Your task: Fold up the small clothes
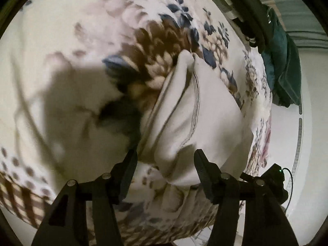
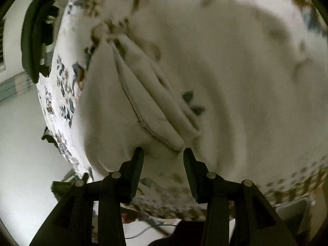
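My cream folded cotton garment (image 1: 190,119) runs lengthwise up-frame from both tongs; left gripper (image 1: 165,156) and right gripper (image 2: 163,150) gape, equally near.

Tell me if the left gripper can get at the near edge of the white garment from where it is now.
Probably yes. The left gripper is open, its fingers either side of the near edge of the white garment, which lies on the floral blanket. Nothing shows between them.
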Tool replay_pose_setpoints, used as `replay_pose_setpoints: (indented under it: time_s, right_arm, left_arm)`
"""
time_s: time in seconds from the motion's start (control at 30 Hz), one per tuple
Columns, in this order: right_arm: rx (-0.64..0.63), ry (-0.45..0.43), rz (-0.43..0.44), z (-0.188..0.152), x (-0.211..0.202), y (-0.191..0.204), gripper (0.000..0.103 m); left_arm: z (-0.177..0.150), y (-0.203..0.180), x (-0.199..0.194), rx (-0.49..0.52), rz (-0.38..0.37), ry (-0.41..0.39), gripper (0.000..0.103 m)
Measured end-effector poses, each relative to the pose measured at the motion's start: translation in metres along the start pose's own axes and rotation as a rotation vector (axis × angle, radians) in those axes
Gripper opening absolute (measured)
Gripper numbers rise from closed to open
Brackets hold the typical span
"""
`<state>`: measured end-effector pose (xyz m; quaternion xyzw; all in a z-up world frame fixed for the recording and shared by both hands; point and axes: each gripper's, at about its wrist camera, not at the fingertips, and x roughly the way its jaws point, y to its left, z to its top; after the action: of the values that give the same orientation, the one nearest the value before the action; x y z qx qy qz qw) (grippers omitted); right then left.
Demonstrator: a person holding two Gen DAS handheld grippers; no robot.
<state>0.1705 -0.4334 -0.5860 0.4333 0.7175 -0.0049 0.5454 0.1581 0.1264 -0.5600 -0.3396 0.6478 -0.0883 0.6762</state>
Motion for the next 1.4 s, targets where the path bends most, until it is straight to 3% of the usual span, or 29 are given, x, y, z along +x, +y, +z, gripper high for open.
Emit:
replay_pose_setpoints:
  time_s: [0.03, 0.07, 0.1, 0.3, 0.5, 0.57, 0.6, 0.63, 0.67, 0.7, 0.73, 0.77, 0.83, 0.93, 1.07, 1.23, 1.4]
  right_arm:
    - [-0.002, -0.042, 0.001, -0.004, -0.003, 0.002, 0.028]
    - [-0.017, -0.066, -0.013, -0.007, -0.006, 0.005, 0.005]
    - [-0.031, -0.092, -0.028, -0.009, -0.010, 0.008, 0.006]
    - [-0.053, -0.183, -0.100, -0.015, -0.038, 0.009, 0.005]
    - [-0.074, -0.095, -0.112, 0.001, -0.029, -0.004, 0.005]
    - [-0.089, -0.079, -0.141, 0.003, -0.028, -0.006, 0.016]
    - [-0.103, -0.079, -0.154, 0.004, -0.030, -0.006, 0.025]
    - [-0.114, -0.090, -0.149, 0.005, -0.034, -0.006, 0.032]
    - [-0.126, -0.107, -0.131, 0.007, -0.040, -0.007, 0.050]
    - [-0.135, -0.118, -0.112, 0.010, -0.043, -0.008, 0.064]
    - [-0.150, -0.119, -0.078, 0.015, -0.045, -0.008, 0.068]
    - [-0.162, -0.110, -0.047, 0.020, -0.045, -0.008, 0.071]
    - [-0.203, -0.083, 0.032, 0.035, -0.037, -0.008, 0.072]
    - [-0.248, -0.028, 0.127, 0.058, -0.018, -0.008, 0.080]
    - [-0.295, 0.081, 0.218, 0.080, 0.016, -0.005, 0.083]
    - [-0.351, 0.137, 0.281, 0.083, 0.032, 0.014, 0.085]
    - [-0.356, 0.140, 0.260, 0.076, 0.046, 0.031, 0.084]
  left_arm:
    - [-0.002, -0.003, 0.000, 0.003, 0.012, -0.033, 0.047]
    - [-0.003, -0.004, -0.001, 0.006, 0.011, -0.052, 0.035]
    - [-0.003, -0.005, -0.002, 0.008, 0.016, -0.066, 0.010]
    - [-0.001, -0.002, -0.011, 0.022, 0.037, -0.098, 0.010]
    - [-0.003, 0.002, -0.009, 0.023, 0.029, -0.039, 0.012]
    - [-0.002, 0.004, -0.014, 0.019, 0.044, -0.020, 0.022]
    - [-0.002, 0.004, -0.017, 0.019, 0.061, -0.021, 0.034]
    - [-0.001, 0.006, -0.024, 0.031, 0.057, -0.040, 0.040]
    - [0.000, 0.007, -0.028, 0.039, 0.043, -0.060, 0.041]
    - [0.003, 0.010, -0.030, 0.040, 0.030, -0.073, 0.050]
    - [0.007, 0.013, -0.030, 0.033, 0.009, -0.079, 0.062]
    - [0.012, 0.018, -0.029, 0.022, -0.039, -0.089, 0.066]
    - [0.024, 0.032, -0.018, -0.001, -0.152, -0.107, 0.067]
    - [0.041, 0.053, 0.013, -0.084, -0.299, -0.066, 0.067]
    - [0.054, 0.053, 0.032, -0.121, -0.422, -0.051, 0.067]
    - [0.057, 0.027, 0.039, -0.035, -0.410, -0.004, 0.068]
    - [0.055, 0.004, 0.052, 0.032, -0.343, 0.031, 0.068]
